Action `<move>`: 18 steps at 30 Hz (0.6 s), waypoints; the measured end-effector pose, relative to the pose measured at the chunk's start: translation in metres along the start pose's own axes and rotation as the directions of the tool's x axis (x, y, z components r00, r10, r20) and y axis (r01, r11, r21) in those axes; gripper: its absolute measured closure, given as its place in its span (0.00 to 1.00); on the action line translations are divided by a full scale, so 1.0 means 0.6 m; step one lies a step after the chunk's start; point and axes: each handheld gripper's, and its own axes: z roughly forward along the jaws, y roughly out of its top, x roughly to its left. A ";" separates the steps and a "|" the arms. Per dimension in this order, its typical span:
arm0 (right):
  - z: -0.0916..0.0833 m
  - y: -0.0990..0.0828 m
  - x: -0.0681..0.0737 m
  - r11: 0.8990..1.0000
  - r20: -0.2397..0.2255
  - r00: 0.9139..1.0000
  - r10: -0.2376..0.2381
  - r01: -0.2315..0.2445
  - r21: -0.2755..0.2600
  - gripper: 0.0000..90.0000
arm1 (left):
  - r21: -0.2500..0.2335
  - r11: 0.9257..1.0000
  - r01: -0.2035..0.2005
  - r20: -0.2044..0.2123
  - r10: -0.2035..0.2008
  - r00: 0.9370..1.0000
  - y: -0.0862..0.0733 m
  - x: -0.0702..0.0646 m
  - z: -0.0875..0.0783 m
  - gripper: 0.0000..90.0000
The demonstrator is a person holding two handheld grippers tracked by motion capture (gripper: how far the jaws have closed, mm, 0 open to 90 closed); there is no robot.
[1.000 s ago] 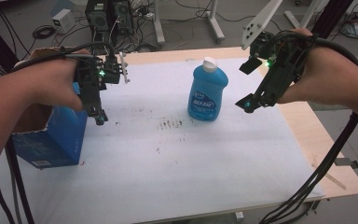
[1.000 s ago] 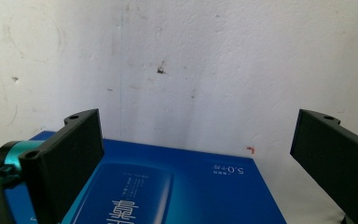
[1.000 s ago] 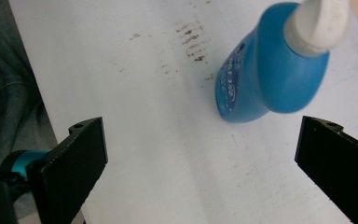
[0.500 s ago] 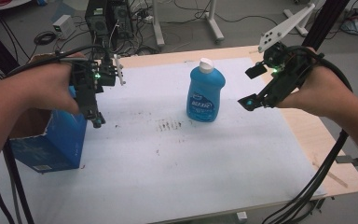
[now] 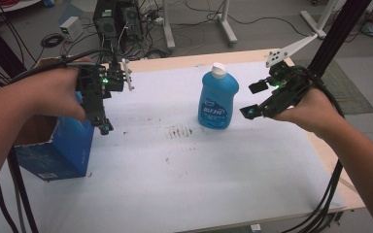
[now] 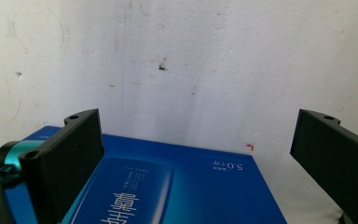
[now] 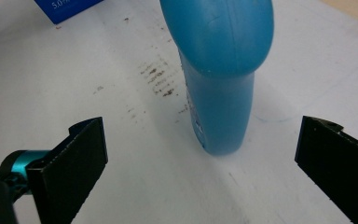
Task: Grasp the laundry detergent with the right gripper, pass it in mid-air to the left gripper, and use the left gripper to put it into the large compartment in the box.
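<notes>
Bottle [image 5: 218, 97] and box [image 5: 53, 145] were the two things in play on the white-covered bench [image 5: 175, 184]: the blue bottle stood upright with its white cap on, right of centre in the high view, and the blue carton sat at the left edge with its top flaps open. The right gripper [image 5: 253, 99] hung just to the right of the bottle, level with its label, jaws spread wide and holding nothing; in the right gripper view the bottle [image 7: 219, 70] stood between and beyond the two black jaws, not yet touched, which suggested the hand was lined up so that the jaws could take the body from either side. The left gripper [image 5: 102, 116] pointed downward at the box's upper right corner, jaws likewise spread and empty; in the left gripper view the printed face of the box [image 6: 168, 186] lay below and between the jaws, with bare bench surface beyond. Whether a jaw tip rested on the carton's edge was hard to tell from the high view. That placement looked meant to steady the box or hold it open, so that the bottle could be carried across and lowered in. Dark smudges [image 5: 178, 131] marked the bench cover between the two things.
</notes>
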 end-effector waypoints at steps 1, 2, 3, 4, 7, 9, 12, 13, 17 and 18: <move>0.007 -0.001 -0.002 1.000 -0.007 1.000 -0.002 0.002 -0.007 0.01 | 0.000 1.000 0.001 -0.001 -0.001 1.000 -0.001 0.000 0.000 0.03; 0.013 -0.002 -0.003 1.000 -0.017 1.000 -0.001 0.001 -0.010 0.01 | 0.002 1.000 -0.001 -0.001 0.001 1.000 -0.001 0.001 0.000 0.03; 0.013 -0.002 -0.003 1.000 -0.017 1.000 -0.001 0.001 -0.010 0.01 | 0.002 1.000 -0.001 -0.001 0.001 1.000 -0.001 0.001 0.000 0.03; 0.024 -0.003 -0.005 1.000 -0.018 1.000 0.000 0.000 -0.018 0.01 | 0.004 1.000 0.002 0.001 -0.002 1.000 -0.002 0.001 0.000 0.03; 0.038 -0.003 -0.008 0.999 -0.030 1.000 0.002 -0.003 -0.035 0.01 | 0.001 1.000 0.007 -0.001 -0.007 1.000 -0.004 0.002 0.001 0.03; 0.048 -0.004 -0.012 0.999 -0.038 0.999 0.016 -0.018 -0.050 0.01 | 0.001 1.000 0.008 0.000 -0.008 1.000 -0.005 0.003 0.002 0.03; 0.059 -0.006 -0.016 0.998 -0.045 0.999 0.025 -0.028 -0.062 0.01 | 0.003 1.000 0.007 0.002 -0.007 1.000 -0.005 0.003 0.003 0.03; 0.064 -0.006 -0.017 0.997 -0.046 0.999 0.029 -0.032 -0.065 0.01 | 0.003 1.000 0.007 0.002 -0.007 1.000 -0.005 0.003 0.003 0.03; 0.083 -0.008 -0.021 0.996 -0.058 0.998 0.034 -0.039 -0.082 0.01 | -0.002 1.000 0.004 0.002 -0.004 1.000 -0.006 0.003 0.002 0.03; 0.085 -0.008 -0.020 0.995 -0.060 0.998 0.037 -0.042 -0.087 0.01 | -0.001 1.000 0.004 0.003 -0.004 1.000 -0.006 0.003 0.002 0.03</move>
